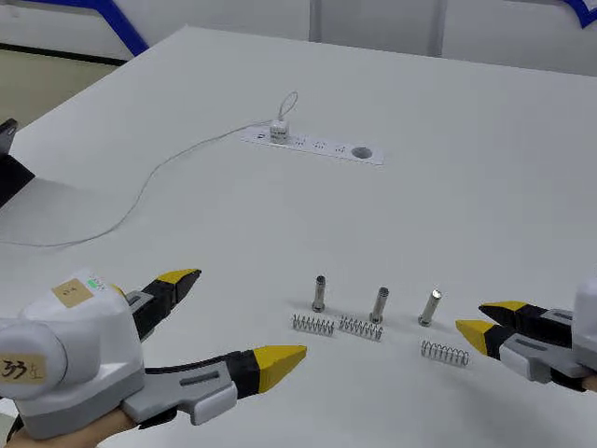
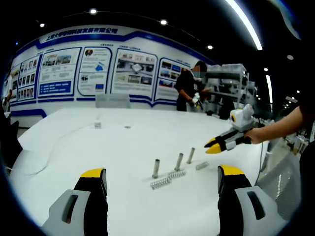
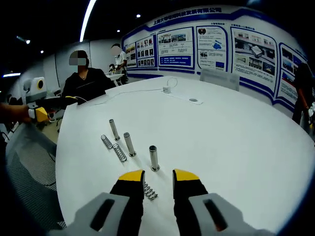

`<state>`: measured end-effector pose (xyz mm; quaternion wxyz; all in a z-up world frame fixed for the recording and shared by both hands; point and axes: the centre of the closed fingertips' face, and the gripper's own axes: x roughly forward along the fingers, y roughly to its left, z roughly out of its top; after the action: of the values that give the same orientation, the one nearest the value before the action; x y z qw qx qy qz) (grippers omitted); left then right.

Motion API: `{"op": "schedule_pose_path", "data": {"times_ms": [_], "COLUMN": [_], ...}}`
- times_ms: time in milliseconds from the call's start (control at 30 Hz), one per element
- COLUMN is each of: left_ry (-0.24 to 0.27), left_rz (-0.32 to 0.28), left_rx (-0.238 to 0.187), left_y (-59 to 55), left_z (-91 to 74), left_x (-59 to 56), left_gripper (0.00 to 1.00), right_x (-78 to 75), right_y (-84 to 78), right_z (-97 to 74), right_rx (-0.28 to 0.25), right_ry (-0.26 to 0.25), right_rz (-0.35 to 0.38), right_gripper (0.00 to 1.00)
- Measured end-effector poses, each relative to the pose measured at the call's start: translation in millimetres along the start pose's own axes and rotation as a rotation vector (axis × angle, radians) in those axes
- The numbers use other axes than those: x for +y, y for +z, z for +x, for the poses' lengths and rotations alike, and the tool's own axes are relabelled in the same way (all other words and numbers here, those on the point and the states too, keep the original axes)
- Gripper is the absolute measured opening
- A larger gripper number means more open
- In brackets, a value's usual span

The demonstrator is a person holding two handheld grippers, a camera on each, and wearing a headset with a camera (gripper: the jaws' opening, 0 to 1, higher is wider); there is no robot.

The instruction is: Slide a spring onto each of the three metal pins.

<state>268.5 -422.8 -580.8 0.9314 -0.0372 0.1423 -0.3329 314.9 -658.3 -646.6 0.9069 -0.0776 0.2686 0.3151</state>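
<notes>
1. The left gripper (image 1: pixel 244 314) is held low over the white table (image 1: pixel 448 112) at the lower left. Its jaws are spread wide and empty, with the tips pointing toward the pins.
2. The right gripper (image 1: pixel 474 317) reaches in from the right edge. Its jaws are slightly parted and hold nothing, and its tips are just beside the right spring (image 1: pixel 444 353).
3. Three metal pins (image 1: pixel 380 303) stand upright in a row between the grippers. The left spring (image 1: pixel 312 324) and the middle spring (image 1: pixel 361 328) lie flat in front of them.
4. Farther back, well apart from the pins, lie a power strip (image 1: pixel 317 147) and a thin cable (image 1: pixel 145 191).
</notes>
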Motion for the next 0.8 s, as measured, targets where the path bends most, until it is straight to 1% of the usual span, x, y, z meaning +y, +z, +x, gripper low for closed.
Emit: {"op": "schedule_pose_path", "data": {"times_ms": [33, 100, 200, 300, 367, 433, 467, 567, 600, 667, 700, 767, 800], "left_ry": [-0.013, -0.03, -0.053, -0.071, -0.08, -0.086, -0.088, -0.085, -0.084, -0.082, -0.078, -0.064, -0.059], "left_rz": [0.001, 0.011, 0.03, 0.036, 0.04, 0.038, 0.036, 0.038, 0.038, 0.037, 0.039, 0.046, 0.046], "left_rx": [0.0, 0.006, 0.016, 0.025, 0.027, 0.03, 0.031, 0.038, 0.038, 0.032, 0.028, 0.004, -0.004], "left_y": [0.0, -1.1, -2.7, -4.6, -5.0, -5.4, -5.5, -6.7, -6.5, -5.3, -4.3, 0.9, 2.7], "left_z": [0.7, 2.2, 3.8, 4.7, 5.2, 5.4, 5.4, 5.7, 5.7, 5.6, 5.4, 4.8, 4.2], "left_x": [-2.7, -7.6, -13.0, -17.4, -19.1, -20.5, -20.9, -20.1, -20.1, -19.9, -19.2, -16.9, -15.7], "left_gripper": [0.95, 0.94, 0.94, 0.94, 0.94, 0.94, 0.94, 0.94, 0.94, 0.94, 0.94, 0.95, 0.95], "right_x": [2.9, 6.1, 5.6, 6.0, 9.4, 11.7, 14.2, 18.8, 20.5, 20.7, 21.3, 21.7, 22.3], "right_y": [-3.5, -10.9, -21.8, -24.9, -27.2, -29.8, -31.5, -37.4, -41.6, -47.1, -49.9, -50.6, -48.5], "right_z": [-0.5, 0.1, 2.8, 5.9, 8.7, 11.0, 12.5, 16.8, 18.6, 20.8, 21.9, 22.1, 23.0], "right_rx": [0.009, 0.025, 0.049, 0.031, 0.043, 0.056, 0.064, 0.084, 0.102, 0.122, 0.131, 0.132, 0.12], "right_ry": [0.033, 0.077, 0.097, 0.114, 0.135, 0.147, 0.162, 0.196, 0.208, 0.212, 0.214, 0.213, 0.213], "right_rz": [-0.003, -0.017, 0.012, 0.006, 0.012, -0.001, -0.019, -0.041, -0.048, -0.067, -0.082, -0.077, -0.077], "right_gripper": [0.23, 0.23, 0.23, 0.23, 0.23, 0.23, 0.23, 0.24, 0.25, 0.25, 0.25, 0.25, 0.25]}}
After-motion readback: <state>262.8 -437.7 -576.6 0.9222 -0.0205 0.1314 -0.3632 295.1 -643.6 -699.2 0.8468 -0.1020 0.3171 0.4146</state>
